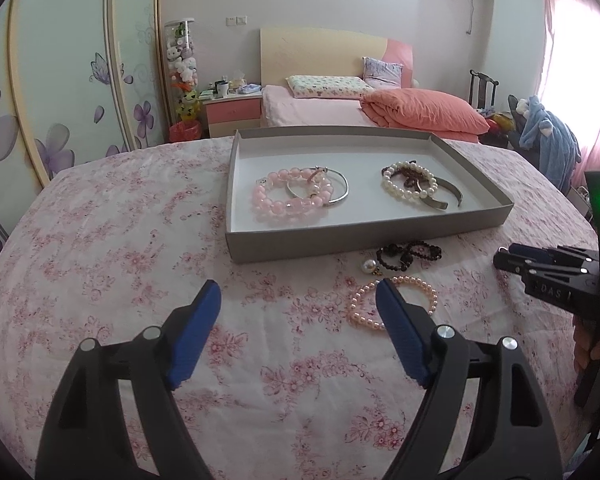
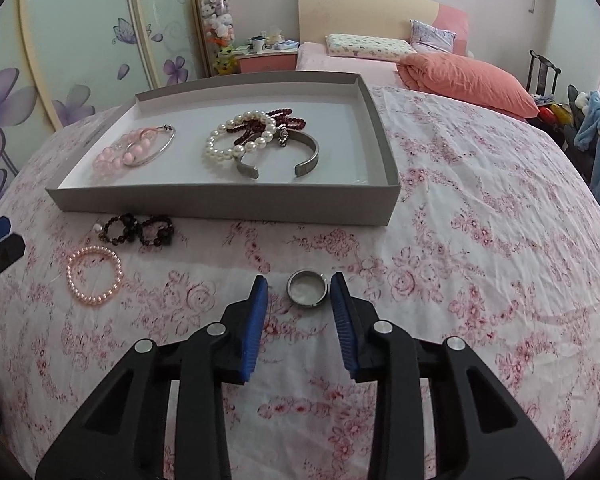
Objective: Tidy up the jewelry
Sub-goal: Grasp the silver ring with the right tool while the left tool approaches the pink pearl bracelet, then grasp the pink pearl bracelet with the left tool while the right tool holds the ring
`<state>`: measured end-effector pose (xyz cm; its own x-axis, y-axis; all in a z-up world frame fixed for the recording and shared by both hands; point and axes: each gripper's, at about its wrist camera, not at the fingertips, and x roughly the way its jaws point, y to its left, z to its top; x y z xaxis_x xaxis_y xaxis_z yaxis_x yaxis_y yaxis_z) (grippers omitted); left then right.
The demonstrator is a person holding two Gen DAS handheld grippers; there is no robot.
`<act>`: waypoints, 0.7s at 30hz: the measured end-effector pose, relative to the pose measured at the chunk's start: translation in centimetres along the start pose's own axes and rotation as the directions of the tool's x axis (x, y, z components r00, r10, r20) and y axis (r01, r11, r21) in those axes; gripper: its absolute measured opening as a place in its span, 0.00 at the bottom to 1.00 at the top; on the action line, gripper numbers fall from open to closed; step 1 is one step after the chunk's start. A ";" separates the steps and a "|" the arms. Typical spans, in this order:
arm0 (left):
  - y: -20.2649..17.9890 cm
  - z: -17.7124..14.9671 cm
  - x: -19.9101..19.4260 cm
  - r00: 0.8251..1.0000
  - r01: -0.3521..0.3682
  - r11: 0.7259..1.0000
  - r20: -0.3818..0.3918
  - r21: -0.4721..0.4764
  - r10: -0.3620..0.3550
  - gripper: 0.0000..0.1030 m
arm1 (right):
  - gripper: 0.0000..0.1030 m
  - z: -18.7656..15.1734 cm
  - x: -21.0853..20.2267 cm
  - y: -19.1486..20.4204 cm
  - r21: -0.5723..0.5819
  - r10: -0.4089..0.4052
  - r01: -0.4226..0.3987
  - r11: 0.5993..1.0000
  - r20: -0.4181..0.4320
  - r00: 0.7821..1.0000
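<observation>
1. Floral cloth (image 2: 480,240): covers the work surface in both of your views.
2. Grey tray (image 1: 364,236): shallow, at the far middle of the cloth. Left half holds the pink bead bracelet (image 1: 284,200) with a thin silver bangle (image 1: 332,192) lying across it; right half holds a white pearl bracelet (image 2: 236,140), dark red beads (image 2: 288,118) and a wide silver cuff (image 2: 300,156), all tangled together.
3. Your left gripper (image 1: 296,296): jaws spread wide, nothing between them; its right finger overlaps the peach pearl bracelet (image 1: 396,300) in the picture, contact not clear.
4. Your right gripper (image 2: 300,286): jaws parted, straddling the silver ring (image 2: 306,287); the right pad sits just at the rim, the left pad apart, so no grip.
5. Dark bead bracelet (image 2: 140,230): on the cloth just near of the tray, beside a single pearl charm (image 1: 368,267).
6. Ring: only your right view shows it; the left view shows the right gripper from the side instead.
</observation>
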<state>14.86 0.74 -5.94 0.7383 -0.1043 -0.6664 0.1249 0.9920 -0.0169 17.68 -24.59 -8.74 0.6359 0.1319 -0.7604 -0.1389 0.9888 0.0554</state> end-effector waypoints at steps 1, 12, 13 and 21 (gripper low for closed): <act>-0.2 0.0 0.1 1.000 0.003 1.000 -0.003 0.004 -0.003 0.76 | 0.31 0.0 0.0 0.0 0.000 -0.001 0.001 1.000 0.000 1.000; -3.5 -0.2 3.2 0.996 0.010 0.995 -0.093 0.098 -0.001 0.49 | 0.22 -0.3 -0.2 0.3 -0.013 -0.008 0.008 1.000 0.000 1.000; -3.8 -0.2 3.7 0.994 0.011 0.994 -0.107 0.106 0.001 0.47 | 0.22 -0.3 -0.2 0.2 -0.013 -0.007 0.007 1.000 0.000 1.000; -4.6 -0.7 4.9 0.988 -0.014 0.986 -0.149 0.164 0.039 0.20 | 0.22 -0.5 -0.3 0.4 -0.022 0.002 -0.002 1.000 0.000 1.000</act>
<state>17.46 -4.30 -9.66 0.6359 -0.0541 -0.7699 0.2213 0.9684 0.1148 17.05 -24.26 -8.78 0.6354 0.1338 -0.7605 -0.1567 0.9867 0.0427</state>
